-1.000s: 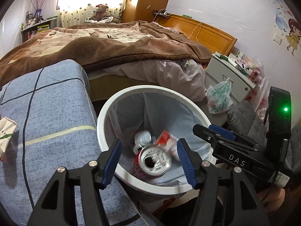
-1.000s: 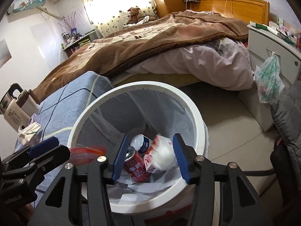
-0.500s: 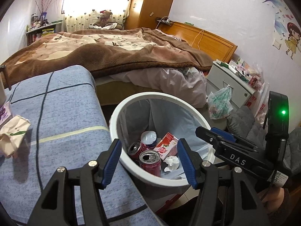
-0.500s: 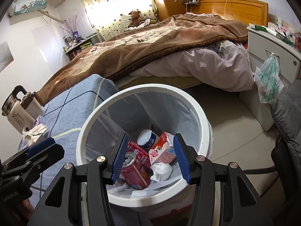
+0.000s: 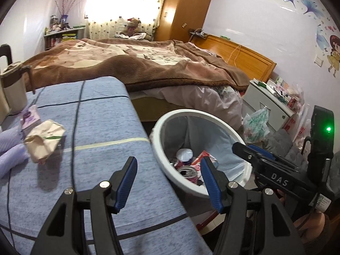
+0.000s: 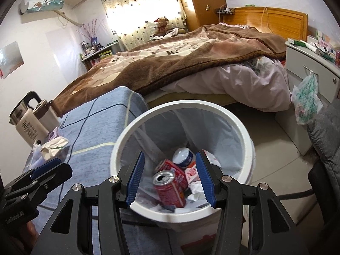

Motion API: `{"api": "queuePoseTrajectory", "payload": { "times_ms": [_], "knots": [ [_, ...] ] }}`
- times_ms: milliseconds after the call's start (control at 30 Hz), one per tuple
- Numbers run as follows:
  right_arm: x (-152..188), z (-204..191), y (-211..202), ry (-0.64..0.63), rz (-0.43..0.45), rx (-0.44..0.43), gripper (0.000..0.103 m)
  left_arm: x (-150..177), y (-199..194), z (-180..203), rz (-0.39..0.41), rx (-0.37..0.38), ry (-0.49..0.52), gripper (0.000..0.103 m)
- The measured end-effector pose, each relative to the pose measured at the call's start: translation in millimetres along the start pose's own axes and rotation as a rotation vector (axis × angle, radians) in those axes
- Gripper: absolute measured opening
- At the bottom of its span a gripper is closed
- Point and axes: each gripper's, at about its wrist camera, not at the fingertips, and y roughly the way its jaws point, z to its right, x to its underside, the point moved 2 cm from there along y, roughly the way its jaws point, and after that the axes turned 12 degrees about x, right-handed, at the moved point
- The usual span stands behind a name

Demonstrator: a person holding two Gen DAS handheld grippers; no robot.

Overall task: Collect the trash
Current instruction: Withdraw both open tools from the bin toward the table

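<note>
A white trash bin [image 6: 233, 125] with a clear liner stands beside the blue-covered table [image 5: 95, 127]. Inside lie a red can [image 6: 167, 189], another red can [image 6: 174, 170], a white cup [image 6: 182, 155], a pink carton [image 6: 191, 173] and crumpled paper [image 6: 196, 191]. My right gripper [image 6: 170, 178] is open and empty above the bin. My left gripper [image 5: 167, 182] is open and empty over the table's right edge, next to the bin [image 5: 191, 114]. A crumpled paper wad [image 5: 43, 140] lies on the table at the left; it also shows in the right wrist view [image 6: 54, 147].
A kettle [image 6: 31, 121] stands at the table's far left with a small purple pack [image 5: 29, 116] beside it. A bed with a brown blanket [image 5: 138, 63] lies behind. A grey nightstand [image 6: 310, 68] with a hanging plastic bag [image 6: 306, 104] is at the right.
The left gripper has pulled back and left from over the bin to above the table edge, bringing the paper wad into view. The right gripper has risen slightly. A red can has dropped into the bin.
</note>
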Motion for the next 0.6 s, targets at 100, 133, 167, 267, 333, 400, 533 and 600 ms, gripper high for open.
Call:
{"api": "queuePoseTrajectory", "payload": {
  "times_ms": [100, 133, 167, 267, 333, 400, 533, 600],
  "knots": [
    [0.7, -8.2, -5.0, -0.004, 0.009, -0.016, 0.051, 1.6, -10.7, -9.6, 0.017, 0.0, -0.023, 0.064],
    [0.9, -11.7, -6.4, -0.006, 0.011, -0.024, 0.051, 2.3, -14.9, -13.0, 0.025, -0.006, -0.029, 0.064],
    [1.1, -15.9, -7.9, -0.01, 0.013, -0.032, 0.051, 2.7, -19.5, -16.4, 0.032, -0.02, -0.029, 0.064],
    [2.7, -29.1, -12.0, -0.03, 0.02, -0.054, 0.051, 5.7, -32.3, -27.6, 0.052, -0.038, -0.045, 0.064],
    [4.4, -37.9, -15.0, -0.041, 0.024, -0.073, 0.051, 7.5, -41.3, -37.5, 0.065, -0.051, -0.062, 0.064],
    [6.4, -47.4, -15.8, -0.05, 0.021, -0.083, 0.051, 9.4, -50.0, -46.8, 0.076, -0.071, -0.069, 0.064],
    [10.7, -70.6, -16.1, -0.086, 0.014, -0.117, 0.051, 15.1, -70.0, -68.6, 0.1, -0.108, -0.096, 0.064],
    [12.9, -81.4, -16.3, -0.102, 0.011, -0.131, 0.051, 16.9, -78.7, -77.8, 0.106, -0.13, -0.102, 0.064]
  ]
}}
